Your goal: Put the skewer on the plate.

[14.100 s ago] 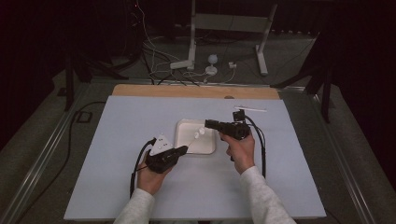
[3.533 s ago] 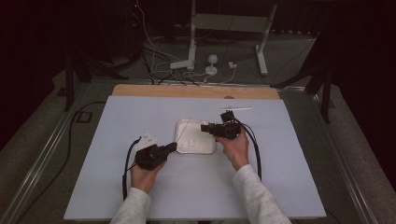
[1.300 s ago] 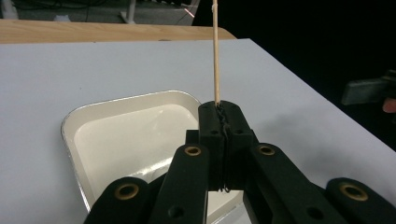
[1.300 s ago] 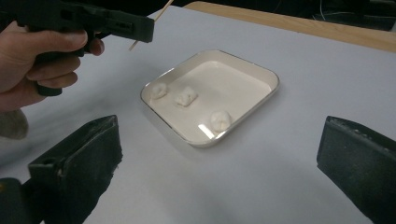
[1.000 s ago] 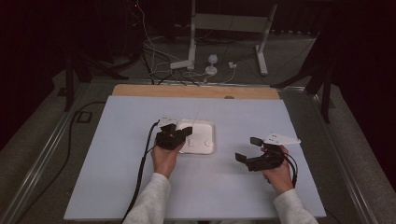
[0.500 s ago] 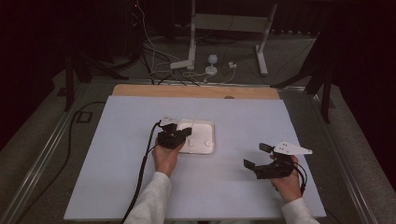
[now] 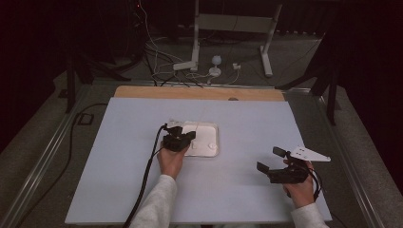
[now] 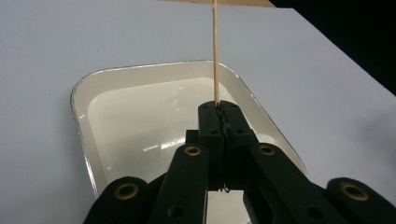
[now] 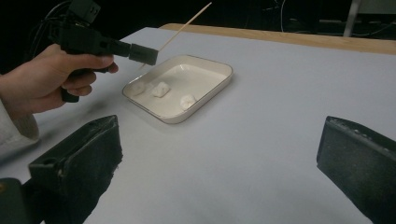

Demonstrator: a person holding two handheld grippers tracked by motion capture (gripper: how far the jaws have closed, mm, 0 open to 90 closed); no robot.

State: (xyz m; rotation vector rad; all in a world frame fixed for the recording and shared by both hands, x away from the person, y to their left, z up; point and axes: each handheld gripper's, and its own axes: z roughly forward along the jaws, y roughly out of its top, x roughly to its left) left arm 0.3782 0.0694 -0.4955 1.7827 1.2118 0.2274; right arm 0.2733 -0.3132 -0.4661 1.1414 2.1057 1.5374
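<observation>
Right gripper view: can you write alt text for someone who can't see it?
The left tongs, held in a hand, are shut on a thin wooden skewer above a white tray holding three small white pieces. The right tongs stand wide open in the foreground over the pale table.

Pale blue-grey tabletop (image 7: 119, 142), wooden strip (image 7: 199, 92) along its far edge. Grey carpet floor (image 7: 43, 142). White metal stand (image 7: 233, 28), tangled cables (image 7: 157, 57) beyond. Dark surroundings; dim light.

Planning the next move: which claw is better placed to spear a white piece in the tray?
Left. The left claw grips the skewer over the tray; the right claw is open, off to the side.
</observation>
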